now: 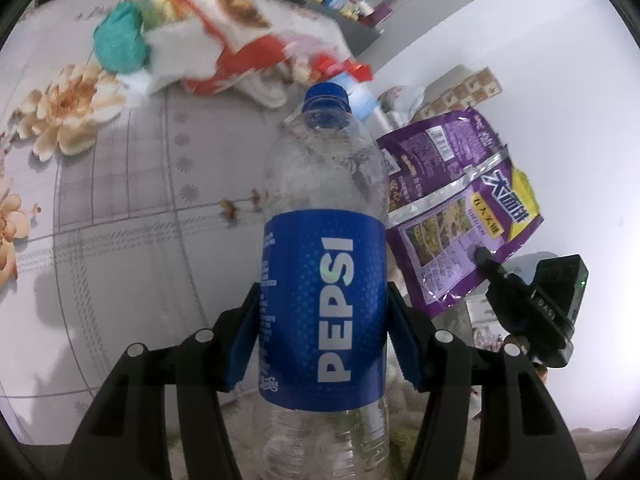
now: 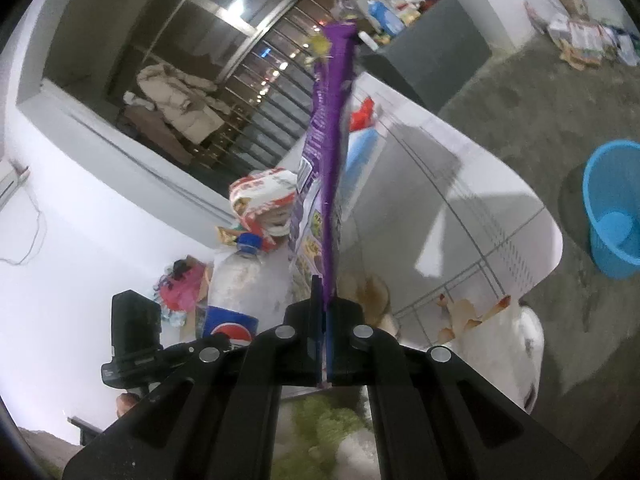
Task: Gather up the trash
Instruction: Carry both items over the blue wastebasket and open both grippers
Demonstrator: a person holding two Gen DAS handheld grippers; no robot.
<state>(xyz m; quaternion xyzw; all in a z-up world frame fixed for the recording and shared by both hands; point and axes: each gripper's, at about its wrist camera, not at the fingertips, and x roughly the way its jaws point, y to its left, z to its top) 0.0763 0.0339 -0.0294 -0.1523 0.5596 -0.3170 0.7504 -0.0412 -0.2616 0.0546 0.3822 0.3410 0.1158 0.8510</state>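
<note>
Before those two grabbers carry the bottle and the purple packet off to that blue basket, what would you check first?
1. Left gripper clamped on the Pepsi bottle: ok, pads press both sides of the label.
2. Bottle cap on: ok.
3. Right gripper holding the purple packet: ok, jaws shut on its lower edge.
4. Packet hanging clear of the bottle: cannot tell, they sit close together.
5. Blue basket in sight, opening unobstructed: ok, on the floor beyond the table.
6. All trash gathered: not ok, a red-and-white wrapper remains on the table.
</note>
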